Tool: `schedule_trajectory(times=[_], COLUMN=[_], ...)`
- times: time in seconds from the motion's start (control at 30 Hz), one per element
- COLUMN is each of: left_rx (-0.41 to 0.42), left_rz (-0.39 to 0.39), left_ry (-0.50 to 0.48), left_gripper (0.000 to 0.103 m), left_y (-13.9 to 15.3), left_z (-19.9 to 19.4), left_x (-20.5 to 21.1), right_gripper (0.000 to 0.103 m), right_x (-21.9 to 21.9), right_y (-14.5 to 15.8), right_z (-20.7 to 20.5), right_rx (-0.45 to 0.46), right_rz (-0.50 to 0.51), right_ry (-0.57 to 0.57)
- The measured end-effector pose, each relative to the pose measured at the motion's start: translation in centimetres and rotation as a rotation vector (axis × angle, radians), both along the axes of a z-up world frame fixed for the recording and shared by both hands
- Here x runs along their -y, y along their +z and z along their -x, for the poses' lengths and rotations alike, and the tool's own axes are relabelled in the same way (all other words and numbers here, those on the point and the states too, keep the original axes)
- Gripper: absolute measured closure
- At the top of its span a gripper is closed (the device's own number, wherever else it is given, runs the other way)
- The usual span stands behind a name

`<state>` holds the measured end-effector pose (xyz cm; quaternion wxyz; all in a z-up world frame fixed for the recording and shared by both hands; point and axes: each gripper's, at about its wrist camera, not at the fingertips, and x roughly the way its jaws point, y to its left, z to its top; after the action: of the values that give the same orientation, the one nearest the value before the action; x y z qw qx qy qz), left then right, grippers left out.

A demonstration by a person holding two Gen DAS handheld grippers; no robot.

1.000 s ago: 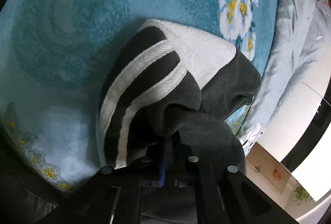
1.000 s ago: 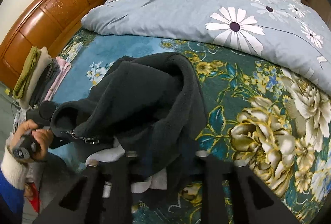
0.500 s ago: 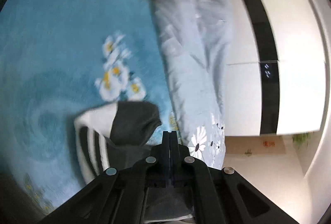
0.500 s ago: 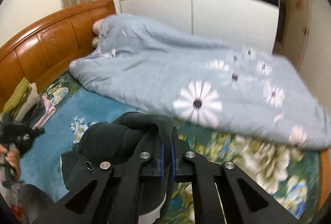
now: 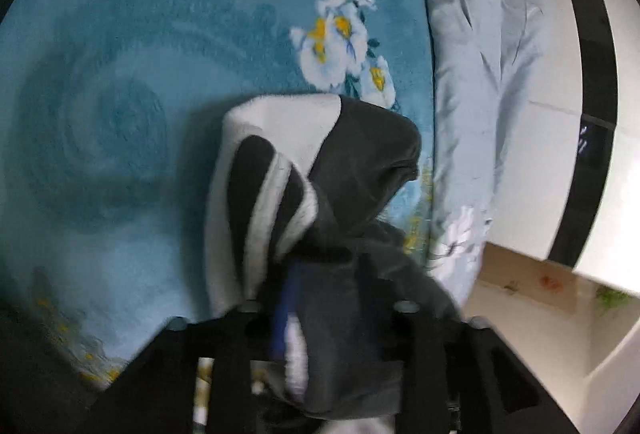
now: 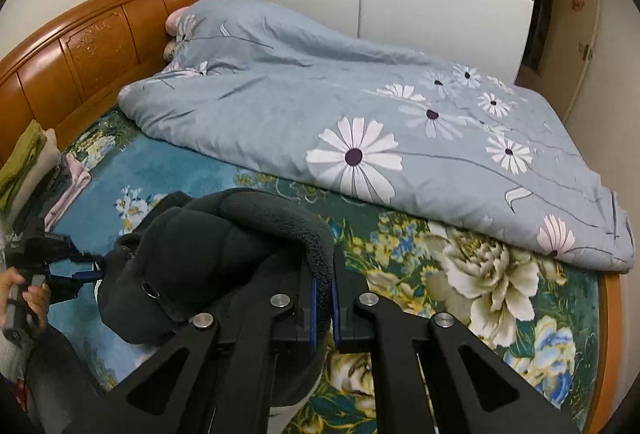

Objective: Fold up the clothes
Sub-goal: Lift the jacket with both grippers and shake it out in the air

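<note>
Fleece garment [image 6: 208,266], dark with white stripes, bunched above blue floral bedspread [image 5: 120,73]; pinched between nearly closed right gripper [image 6: 324,308] jaws, draped over left gripper [image 5: 320,314], grip there hidden.

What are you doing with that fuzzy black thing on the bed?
A person is folding a dark fleece jacket with white stripes. The right gripper pinches one edge of it, and the left gripper grips another part. The jacket hangs bunched above the flowery bedspread, not folded yet. Folded clothes sit by the headboard.
</note>
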<state>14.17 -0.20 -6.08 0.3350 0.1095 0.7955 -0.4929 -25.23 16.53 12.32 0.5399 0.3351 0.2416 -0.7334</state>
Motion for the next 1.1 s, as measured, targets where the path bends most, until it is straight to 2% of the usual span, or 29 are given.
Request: schedule_trajectory(times=[0.03,0.07,0.1,0.27,0.33,0.43,0.63,0.7,0.73,0.77,0.8,0.87,0.97,1.03,1.1], left_rx=[-0.008,-0.012,0.016,0.239,0.294,0.236,0.208,0.214,0.22,0.222,0.224,0.22,0.195,0.143,0.108], left_rz=[0.002,0.005,0.005,-0.035,-0.054,-0.106,-0.133,-0.126,-0.122,-0.118,-0.115,-0.093,-0.022,0.059,0.171], left_ry=[0.017,0.031,0.03,-0.035,-0.064,-0.06,-0.061,-0.071,-0.075,-0.078,-0.082,-0.087,-0.087,-0.067,-0.06], left_gripper=[0.052,0.043,0.037,0.036,0.036,0.036,0.036,0.042,0.051,0.073,0.085,0.091,0.092,0.092,0.093], left_y=[0.3,0.6,1.0,1.9,1.4,-0.4,-1.6,-1.5,-1.5,-1.7,-1.8,-1.9,-0.7,1.6,5.1], left_z=[-0.2,-0.4,-0.5,-0.9,-0.7,0.0,1.3,1.6,1.7,1.8,1.9,2.0,1.7,1.1,0.5], left_x=[0.1,0.3,0.7,2.2,2.5,2.0,2.0,2.2,2.3,2.4,2.6,2.7,2.5,2.6,3.0], right_gripper=[0.098,0.098,0.098,0.097,0.097,0.097,0.097,0.097,0.097,0.097,0.097,0.098,0.098,0.098,0.098], right_x=[0.0,0.0,0.1,0.5,0.6,0.8,1.1,1.1,1.1,1.2,1.2,1.2,1.2,1.3,1.4], right_y=[-0.2,-0.4,-0.6,-1.3,-1.6,-2.1,-2.7,-2.8,-2.8,-2.7,-2.4,-1.6,-0.6,0.1,1.8], right_z=[0.1,0.2,0.3,0.4,0.6,0.8,0.9,0.9,0.8,0.8,0.7,0.7,0.7,0.6,0.4], right_rx=[0.003,0.007,0.011,0.034,0.047,0.065,0.072,0.079,0.08,0.081,0.081,0.081,0.081,0.081,0.068], right_rz=[-0.005,-0.009,-0.011,-0.019,-0.026,-0.034,-0.055,-0.069,-0.072,-0.069,-0.059,-0.039,-0.009,0.011,0.053], right_ry=[0.002,0.003,0.002,-0.002,-0.007,-0.014,-0.017,-0.016,-0.018,-0.021,-0.025,-0.033,-0.046,-0.055,-0.048])
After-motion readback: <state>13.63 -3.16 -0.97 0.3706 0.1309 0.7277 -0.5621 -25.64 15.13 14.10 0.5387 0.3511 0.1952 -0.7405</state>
